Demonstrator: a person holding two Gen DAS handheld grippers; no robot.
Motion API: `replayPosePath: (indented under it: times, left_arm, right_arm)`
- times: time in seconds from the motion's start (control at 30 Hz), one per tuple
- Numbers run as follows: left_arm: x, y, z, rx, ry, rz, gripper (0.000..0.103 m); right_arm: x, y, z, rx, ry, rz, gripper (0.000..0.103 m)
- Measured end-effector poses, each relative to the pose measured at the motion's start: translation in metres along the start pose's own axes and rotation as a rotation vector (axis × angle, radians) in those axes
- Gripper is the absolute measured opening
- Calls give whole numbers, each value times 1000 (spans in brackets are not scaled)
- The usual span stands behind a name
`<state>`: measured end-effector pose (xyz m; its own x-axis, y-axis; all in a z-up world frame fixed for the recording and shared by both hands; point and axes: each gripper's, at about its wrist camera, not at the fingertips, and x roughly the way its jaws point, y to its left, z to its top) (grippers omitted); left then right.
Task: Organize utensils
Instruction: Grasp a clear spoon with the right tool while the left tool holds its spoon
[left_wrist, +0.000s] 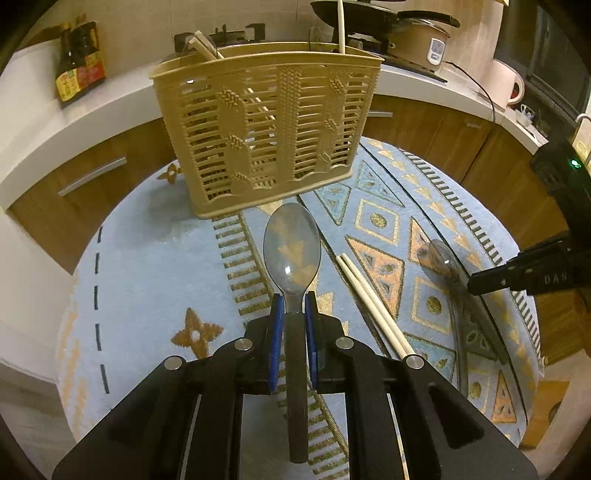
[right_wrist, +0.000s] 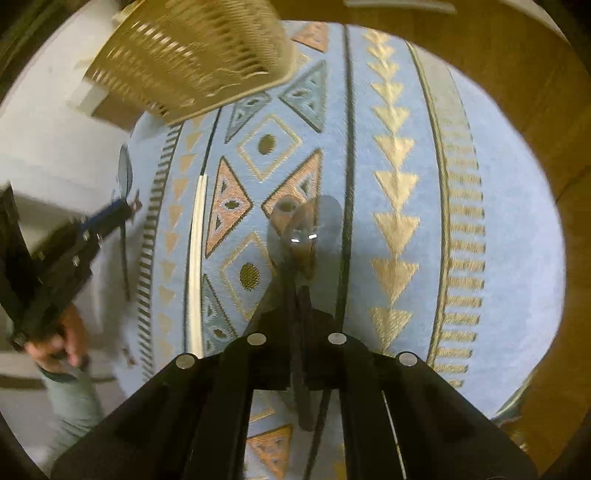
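Note:
My left gripper (left_wrist: 294, 306) is shut on the dark handle of a translucent grey spoon (left_wrist: 291, 251), whose bowl points at the beige slatted utensil basket (left_wrist: 266, 125). The basket stands at the far side of the blue patterned tablecloth (left_wrist: 147, 266), with chopsticks (left_wrist: 205, 46) inside it. A loose pair of chopsticks (left_wrist: 373, 302) lies on the cloth to the right of my spoon. My right gripper (right_wrist: 299, 295) is shut on a second translucent spoon (right_wrist: 306, 229) and holds it over the cloth. This view is blurred. The left gripper (right_wrist: 110, 218) and the basket (right_wrist: 192, 55) show at its left.
Behind the round table runs a white counter with sauce bottles (left_wrist: 79, 59), a pan (left_wrist: 354, 11) on a stove, a rice cooker (left_wrist: 424, 40) and a kettle (left_wrist: 506, 81). Wooden cabinets stand below. A person's hand (right_wrist: 55, 339) grips the left tool.

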<state>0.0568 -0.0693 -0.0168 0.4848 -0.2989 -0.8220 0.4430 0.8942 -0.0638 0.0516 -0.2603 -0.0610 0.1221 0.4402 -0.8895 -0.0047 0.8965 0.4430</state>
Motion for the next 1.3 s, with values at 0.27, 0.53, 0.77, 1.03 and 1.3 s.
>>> replayPosePath:
  times: [0.27,0.53,0.77,1.03,1.3]
  left_arm:
    - [0,3,-1,-1,0,-15,10]
    - [3,4,-4,-7,7,-27,10]
    - [5,2,-3,-2,8,-35,10]
    - [-6,1,-2,-7,-29,-33,10]
    - [-41,-3,8,-4,-149,-33,10]
  right_arm:
    - [-11,20,-4,-123,-61,-143,48]
    - [12,41,-11,-265,20,-290,25]
    - [13,45,-2,-265,21,-268,24]
    - [6,33,3,-278,15,-281,10]
    - [-29,19,-7,-279,-86,-233,10]
